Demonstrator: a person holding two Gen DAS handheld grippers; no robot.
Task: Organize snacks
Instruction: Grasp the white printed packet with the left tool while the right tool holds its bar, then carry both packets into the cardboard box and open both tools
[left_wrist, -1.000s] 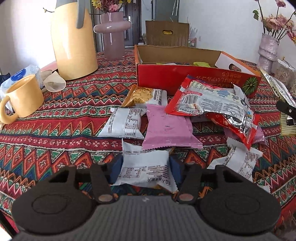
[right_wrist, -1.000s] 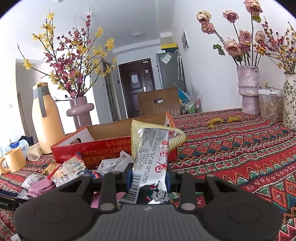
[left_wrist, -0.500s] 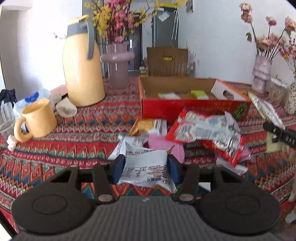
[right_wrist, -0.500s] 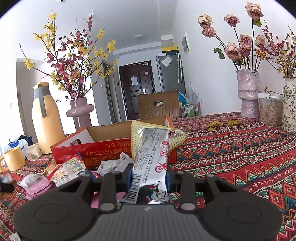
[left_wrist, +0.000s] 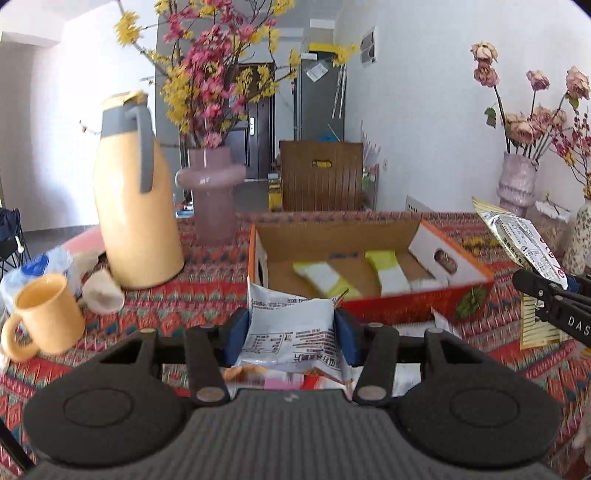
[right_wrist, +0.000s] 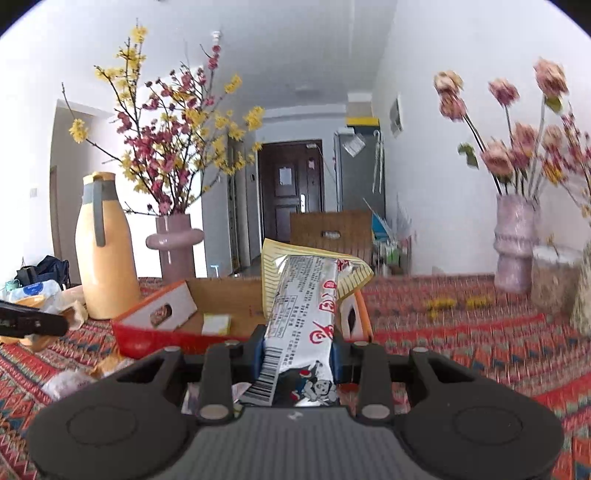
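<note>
In the left wrist view, a white snack packet (left_wrist: 291, 332) is clamped between the blue pads of the left gripper (left_wrist: 291, 334), closed only as far as the packet's width allows, and is held clear of the patterned tabletop (left_wrist: 207, 295), just in front of the open red cardboard box (left_wrist: 402, 308). Two yellow-and-white packets (left_wrist: 384, 271) are already laid on the box floor, so the box is judged to be the collecting place and the lifted packet to be bound for it. More loose packets are glimpsed under the gripper, so the sorting is judged unfinished. A yellow jug (left_wrist: 135, 206) and a yellow mug (left_wrist: 48, 314) are left standing aside at the left. In the right wrist view, a long silver snack bar (right_wrist: 303, 325) is pinched near its lower end by the right gripper (right_wrist: 297, 350), narrowly closed on it, with the free end raised towards the same box (right_wrist: 155, 336), presumably for dropping in.
</note>
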